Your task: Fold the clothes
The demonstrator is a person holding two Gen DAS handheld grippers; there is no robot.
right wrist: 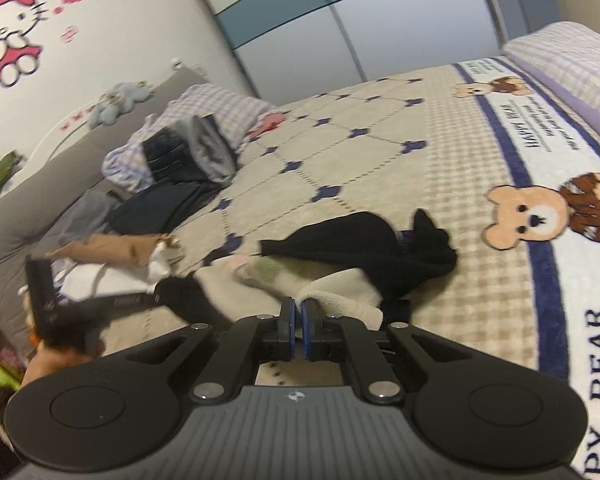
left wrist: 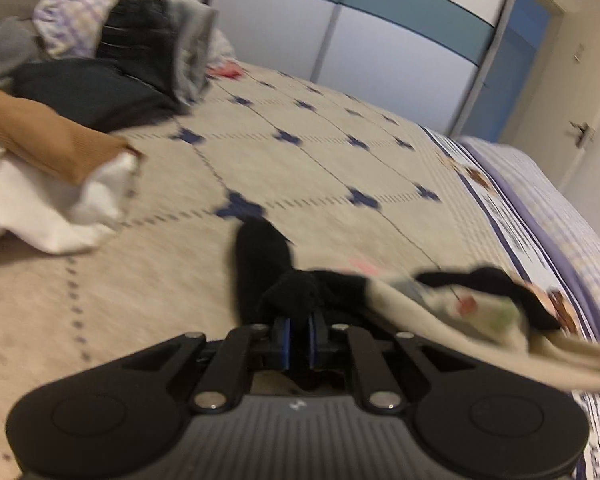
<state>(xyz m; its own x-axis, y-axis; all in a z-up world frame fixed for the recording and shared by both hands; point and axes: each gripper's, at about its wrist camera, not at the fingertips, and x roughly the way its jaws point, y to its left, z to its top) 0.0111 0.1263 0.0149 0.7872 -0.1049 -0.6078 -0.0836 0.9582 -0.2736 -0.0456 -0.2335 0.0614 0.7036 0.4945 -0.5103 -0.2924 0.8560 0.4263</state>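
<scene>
A cream and black garment (right wrist: 340, 284) lies crumpled on the bed blanket (right wrist: 440, 168), its black part (right wrist: 360, 248) spread behind the cream part. My right gripper (right wrist: 299, 312) is shut on a cream fold at the near edge. In the left wrist view my left gripper (left wrist: 299, 320) is shut on a bunched black end of the same garment (left wrist: 296, 288), and the cream cloth (left wrist: 412, 312) trails off to the right, lifted and blurred. The left gripper (right wrist: 158, 298) also shows at the left of the right wrist view, holding the black end.
A pile of dark, grey and checked clothes (left wrist: 140, 40) sits near the grey headboard (right wrist: 40, 184). A brown and white garment (left wrist: 60, 168) lies beside it. A checked pillow (right wrist: 572, 60) is at the far right. A wardrobe (left wrist: 340, 32) and a door (left wrist: 520, 60) stand beyond the bed.
</scene>
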